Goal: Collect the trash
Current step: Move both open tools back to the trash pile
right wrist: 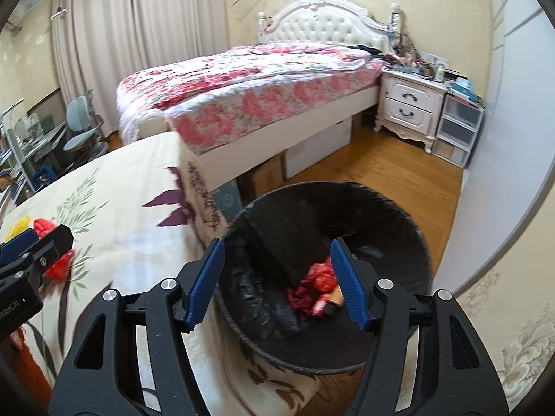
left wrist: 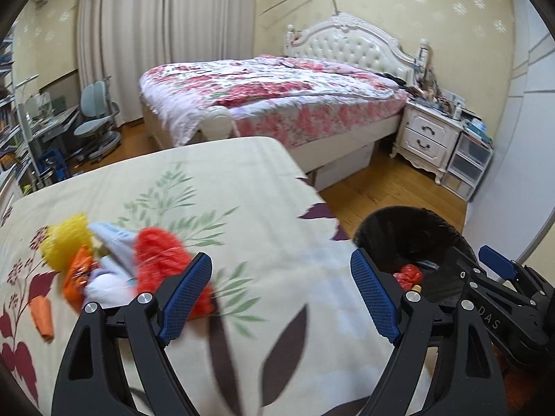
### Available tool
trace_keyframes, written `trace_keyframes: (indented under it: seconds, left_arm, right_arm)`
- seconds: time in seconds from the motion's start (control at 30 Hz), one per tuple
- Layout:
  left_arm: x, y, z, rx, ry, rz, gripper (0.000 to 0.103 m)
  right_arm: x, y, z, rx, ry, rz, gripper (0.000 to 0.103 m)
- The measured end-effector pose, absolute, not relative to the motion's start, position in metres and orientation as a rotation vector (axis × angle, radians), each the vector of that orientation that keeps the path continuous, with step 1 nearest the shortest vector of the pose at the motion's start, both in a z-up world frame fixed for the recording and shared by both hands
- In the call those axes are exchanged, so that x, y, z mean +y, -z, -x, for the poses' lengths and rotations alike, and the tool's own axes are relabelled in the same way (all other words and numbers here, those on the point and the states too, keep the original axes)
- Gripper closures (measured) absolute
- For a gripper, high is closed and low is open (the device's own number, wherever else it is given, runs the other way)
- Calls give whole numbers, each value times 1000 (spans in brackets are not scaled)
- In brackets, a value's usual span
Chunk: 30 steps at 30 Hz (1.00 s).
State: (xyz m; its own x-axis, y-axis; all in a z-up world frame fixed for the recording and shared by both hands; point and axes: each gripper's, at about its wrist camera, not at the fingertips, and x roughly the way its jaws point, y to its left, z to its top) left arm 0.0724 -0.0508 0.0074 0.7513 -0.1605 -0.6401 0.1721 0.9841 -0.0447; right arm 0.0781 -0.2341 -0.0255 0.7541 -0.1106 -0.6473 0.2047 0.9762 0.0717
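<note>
A heap of trash lies on the cream floral tablecloth (left wrist: 222,173): a yellow mesh ball (left wrist: 66,239), a red mesh ball (left wrist: 158,253), an orange wrapper (left wrist: 78,277), white paper (left wrist: 111,242) and an orange scrap (left wrist: 43,315). My left gripper (left wrist: 281,260) is open and empty over the cloth, just right of the heap. Beside the table stands a black lined bin (right wrist: 381,208) with red trash (right wrist: 319,277) at its bottom. My right gripper (right wrist: 277,246) hangs open and empty above the bin's mouth. The bin (left wrist: 409,228) also shows in the left wrist view.
A bed with a pink floral quilt (left wrist: 270,90) stands beyond the table. A white nightstand (left wrist: 426,135) and clear plastic drawers (left wrist: 468,163) are at the back right. A desk chair (left wrist: 97,118) is at the left. Wood floor (right wrist: 399,166) lies around the bin, and a wall (right wrist: 503,173) is close on the right.
</note>
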Motion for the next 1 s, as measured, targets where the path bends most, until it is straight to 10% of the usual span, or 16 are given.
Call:
trace_keyframes:
  seconds: [0.77, 1.0]
  left_arm:
    - [131, 12, -34, 767, -259, 75, 22]
    - [170, 33, -42, 864, -273, 151, 37]
  right_arm:
    - [-87, 24, -86, 738, -134, -11, 41]
    - [-69, 26, -88, 749, -163, 12, 41]
